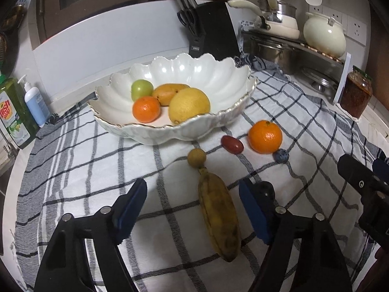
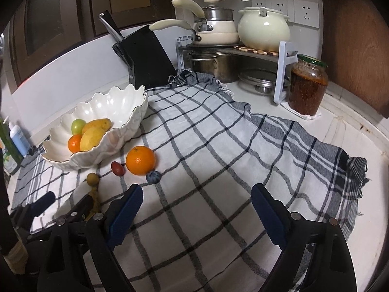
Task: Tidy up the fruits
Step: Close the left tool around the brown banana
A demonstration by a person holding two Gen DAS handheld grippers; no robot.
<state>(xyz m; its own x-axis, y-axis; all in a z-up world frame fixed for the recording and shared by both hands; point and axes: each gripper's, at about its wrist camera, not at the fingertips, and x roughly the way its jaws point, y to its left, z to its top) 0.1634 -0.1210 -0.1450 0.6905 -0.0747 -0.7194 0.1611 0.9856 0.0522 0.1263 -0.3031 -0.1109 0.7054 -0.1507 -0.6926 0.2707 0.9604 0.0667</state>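
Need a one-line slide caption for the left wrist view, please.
Open left gripper straddles a banana on the checked cloth, with the fruit bowl beyond.

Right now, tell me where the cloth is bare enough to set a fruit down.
Bare: the wide stretch of cloth right of the orange, running toward the jar; also the strip left of the banana, in front of the bowl. Crowded: the cluster by the bowl's front edge, where orange, red fruit, blueberry and brown ball lie.
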